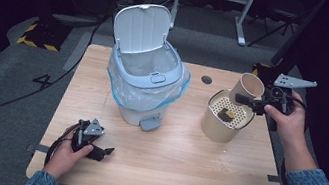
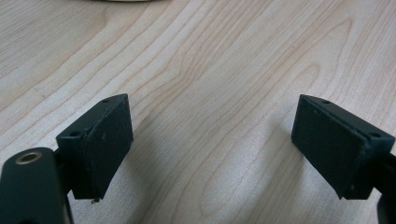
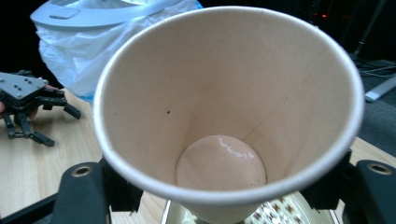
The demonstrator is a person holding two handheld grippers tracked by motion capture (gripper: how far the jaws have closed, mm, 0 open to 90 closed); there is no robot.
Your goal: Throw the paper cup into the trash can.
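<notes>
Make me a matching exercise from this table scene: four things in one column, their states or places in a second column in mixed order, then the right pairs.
Things:
1. paper cup
2. pedal bin
3. left gripper
4. strainer container

States or places:
A. lid up, lined with a plastic bag
B. resting on the table near its front edge, jaws open with nothing between them
C. held tilted in the right gripper
D. standing on the table, something dark lying on its perforated top

Pairs: 1-C, 2-A, 3-B, 4-D
</notes>
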